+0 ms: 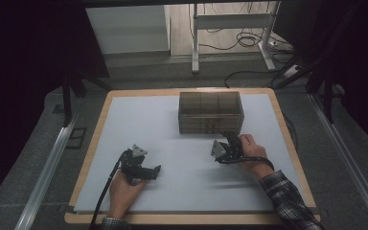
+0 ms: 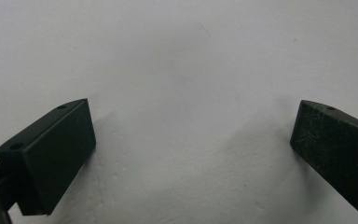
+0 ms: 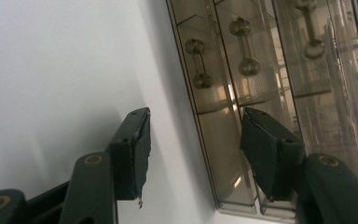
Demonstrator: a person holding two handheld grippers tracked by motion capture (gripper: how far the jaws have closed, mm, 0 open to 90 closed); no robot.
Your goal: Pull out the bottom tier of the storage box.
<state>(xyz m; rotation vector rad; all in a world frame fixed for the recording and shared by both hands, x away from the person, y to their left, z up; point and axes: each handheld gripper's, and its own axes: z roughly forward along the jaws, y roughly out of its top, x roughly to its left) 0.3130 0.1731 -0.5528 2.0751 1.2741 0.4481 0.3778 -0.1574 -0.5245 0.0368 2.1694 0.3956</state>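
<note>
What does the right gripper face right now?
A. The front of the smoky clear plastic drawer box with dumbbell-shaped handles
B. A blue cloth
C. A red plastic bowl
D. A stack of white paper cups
A: the right gripper view looks along the right gripper, its fingers apart with nothing between them, at the smoky clear plastic drawer box; the high view shows that gripper just in front of the box.
</note>
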